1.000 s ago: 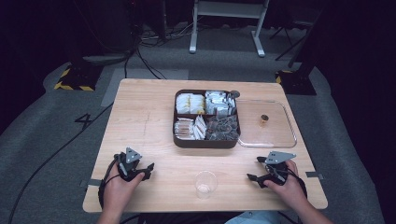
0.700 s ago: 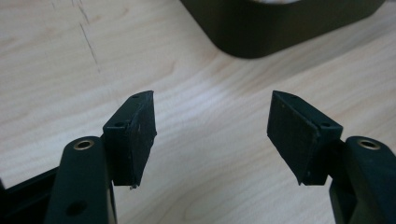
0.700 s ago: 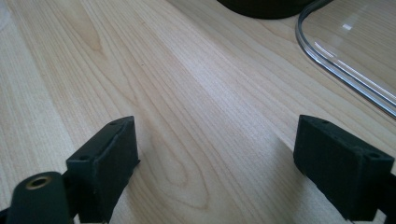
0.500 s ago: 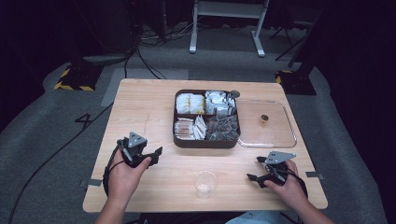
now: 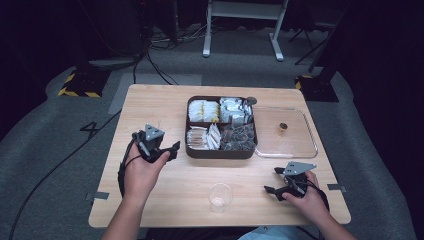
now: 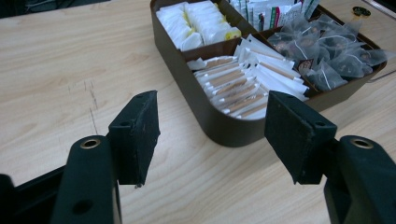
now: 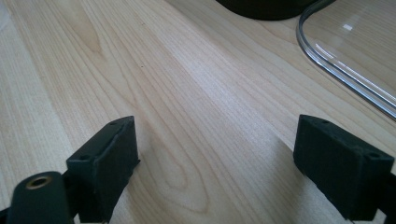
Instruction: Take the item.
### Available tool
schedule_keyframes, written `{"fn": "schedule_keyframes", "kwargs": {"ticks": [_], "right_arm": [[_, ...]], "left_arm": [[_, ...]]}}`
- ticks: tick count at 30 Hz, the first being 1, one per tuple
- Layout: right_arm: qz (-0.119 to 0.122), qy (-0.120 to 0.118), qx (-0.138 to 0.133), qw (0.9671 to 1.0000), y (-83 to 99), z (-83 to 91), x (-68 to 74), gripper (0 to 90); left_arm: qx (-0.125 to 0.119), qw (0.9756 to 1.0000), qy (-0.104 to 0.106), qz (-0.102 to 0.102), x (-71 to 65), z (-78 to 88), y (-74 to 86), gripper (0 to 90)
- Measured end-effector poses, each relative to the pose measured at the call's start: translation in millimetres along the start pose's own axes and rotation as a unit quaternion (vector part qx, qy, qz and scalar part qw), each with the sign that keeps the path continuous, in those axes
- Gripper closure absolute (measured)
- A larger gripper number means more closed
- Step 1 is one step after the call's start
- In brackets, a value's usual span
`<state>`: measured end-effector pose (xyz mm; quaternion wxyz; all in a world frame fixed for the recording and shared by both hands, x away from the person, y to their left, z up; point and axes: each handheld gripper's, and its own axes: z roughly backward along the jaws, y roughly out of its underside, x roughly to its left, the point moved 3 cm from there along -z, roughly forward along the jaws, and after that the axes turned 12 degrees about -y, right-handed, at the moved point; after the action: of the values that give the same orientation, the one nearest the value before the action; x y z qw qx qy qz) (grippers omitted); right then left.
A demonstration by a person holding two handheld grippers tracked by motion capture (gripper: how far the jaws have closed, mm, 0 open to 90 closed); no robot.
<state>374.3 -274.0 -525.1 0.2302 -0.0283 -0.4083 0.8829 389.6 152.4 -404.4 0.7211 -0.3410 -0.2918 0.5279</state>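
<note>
Hovering above the bench [image 5: 160,105], the left gripper [image 5: 172,148] holds its fingers [image 6: 135,135] released with nothing between them, though they have just been closing a little. The brown compartment box [image 5: 220,151] sits just ahead of those fingers, its sachets [image 6: 243,88] nearest. A clear cup [image 5: 220,196] stands between both grippers. The right gripper [image 5: 274,182] rests low, fingers [image 7: 105,168] spread wide and holding nothing, a clear lid [image 7: 355,51] beyond them.
</note>
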Motion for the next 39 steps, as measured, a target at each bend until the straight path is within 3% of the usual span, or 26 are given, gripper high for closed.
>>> {"fn": "schedule_keyframes", "kwargs": {"ticks": [6, 13, 23, 30, 39], "right_arm": [[-0.001, 0.002, 0.0, 1.0, -0.1, -0.2, 0.3, 13.8], [-0.001, 0.003, -0.001, 1.0, -0.3, -0.5, 0.3, 13.9], [-0.002, 0.003, -0.001, 1.0, -0.5, -0.8, 0.4, 13.9], [-0.002, 0.003, -0.001, 1.0, -0.5, -0.8, 0.4, 13.9], [-0.002, 0.003, -0.001, 1.0, -0.5, -0.8, 0.4, 13.9]], "left_arm": [[-0.005, 0.9998, 0.008, -0.016, -9.4, -16.2, -13.7, 38.7], [-0.002, 0.9997, 0.023, -0.007, -13.6, -34.4, -32.7, 40.3], [0.008, 0.9994, 0.033, -0.008, -24.1, -60.9, -57.1, 40.3], [0.014, 0.9992, 0.032, -0.018, -33.3, -82.6, -71.2, 40.5], [0.023, 0.9994, 0.024, -0.013, -39.6, -112.6, -81.0, 40.8]]}}
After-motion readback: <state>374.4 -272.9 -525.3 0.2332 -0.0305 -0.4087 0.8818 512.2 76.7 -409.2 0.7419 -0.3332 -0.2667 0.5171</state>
